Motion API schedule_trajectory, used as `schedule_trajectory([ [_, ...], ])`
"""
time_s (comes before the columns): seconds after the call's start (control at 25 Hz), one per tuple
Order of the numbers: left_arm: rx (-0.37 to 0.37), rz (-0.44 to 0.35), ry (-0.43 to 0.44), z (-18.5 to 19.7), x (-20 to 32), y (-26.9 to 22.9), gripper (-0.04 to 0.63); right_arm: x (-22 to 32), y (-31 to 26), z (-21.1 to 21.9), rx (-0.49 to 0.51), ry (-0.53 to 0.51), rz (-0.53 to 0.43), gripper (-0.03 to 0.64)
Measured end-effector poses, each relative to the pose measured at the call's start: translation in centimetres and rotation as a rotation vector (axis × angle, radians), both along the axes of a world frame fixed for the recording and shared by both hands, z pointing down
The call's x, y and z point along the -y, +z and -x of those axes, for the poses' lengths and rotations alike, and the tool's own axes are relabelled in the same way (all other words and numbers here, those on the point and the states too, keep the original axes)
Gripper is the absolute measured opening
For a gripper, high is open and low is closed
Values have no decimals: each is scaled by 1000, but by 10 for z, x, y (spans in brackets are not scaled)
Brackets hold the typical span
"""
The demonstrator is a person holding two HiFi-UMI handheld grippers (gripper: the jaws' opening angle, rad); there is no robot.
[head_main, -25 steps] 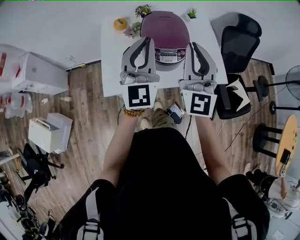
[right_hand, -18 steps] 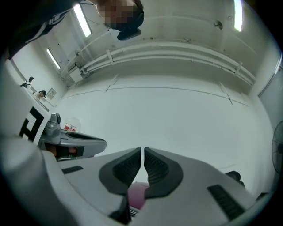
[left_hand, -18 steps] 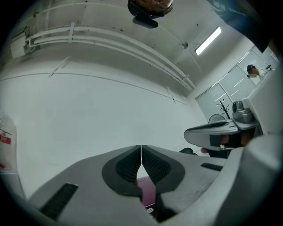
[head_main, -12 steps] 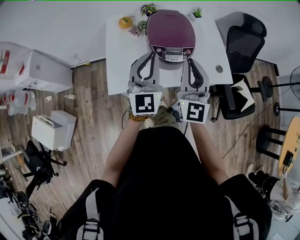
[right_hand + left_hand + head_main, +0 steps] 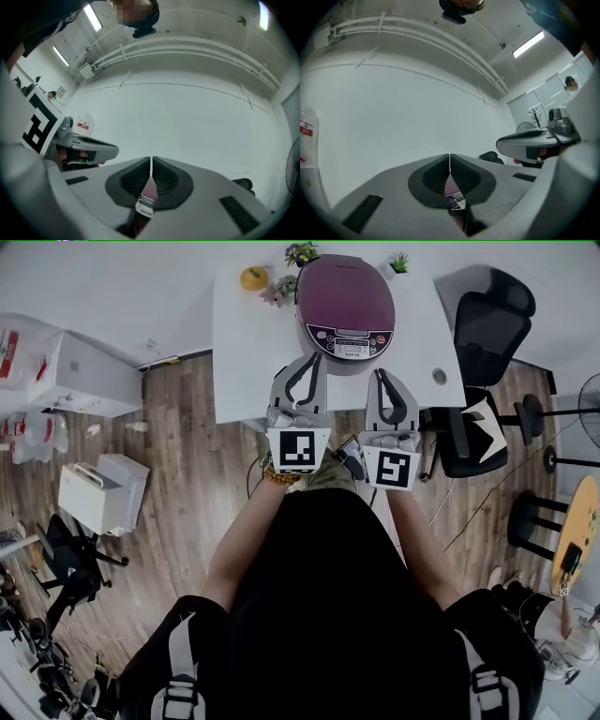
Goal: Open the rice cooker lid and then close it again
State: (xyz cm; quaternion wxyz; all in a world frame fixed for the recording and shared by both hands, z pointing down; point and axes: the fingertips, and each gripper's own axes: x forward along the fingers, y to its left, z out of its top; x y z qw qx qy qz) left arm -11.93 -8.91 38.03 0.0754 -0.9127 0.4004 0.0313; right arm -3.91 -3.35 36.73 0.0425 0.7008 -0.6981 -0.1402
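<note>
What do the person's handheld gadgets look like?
Grey plastic left claw and right claw, black ribbed pads, each carrying a white cube with black square markers. Person wears black, a beaded bracelet. Right claw's jaws have just been closing, empty.

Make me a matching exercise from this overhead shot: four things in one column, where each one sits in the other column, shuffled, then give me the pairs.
Things:
1. rice cooker
2. black office chair
3. orange round object
4. white box

Places:
A. on the wooden floor, left of the white table
B. on the table, far left part
C. beside the table's right edge
D. on the table, near its middle, closed

Pairs: 1-D, 2-C, 3-B, 4-A
</note>
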Motion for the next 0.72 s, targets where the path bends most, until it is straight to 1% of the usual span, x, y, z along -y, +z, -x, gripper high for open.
schedule_trajectory([
  [0.16, -2, 1, 15, -4, -6, 5, 25, -7, 15, -5, -28, 5, 64, 38],
  [0.28, 0, -36, 25, -5, -12, 1, 25, -12, 20, -5, -29, 9, 80, 38],
  [0.44, 18, -60, 36, -6, -18, 1, 25, -17, 28, -7, -33, 27, 129, 32],
  [0.72, 13, -60, 24, 4, -19, 4, 25, -15, 29, -14, -45, 28, 112, 31],
])
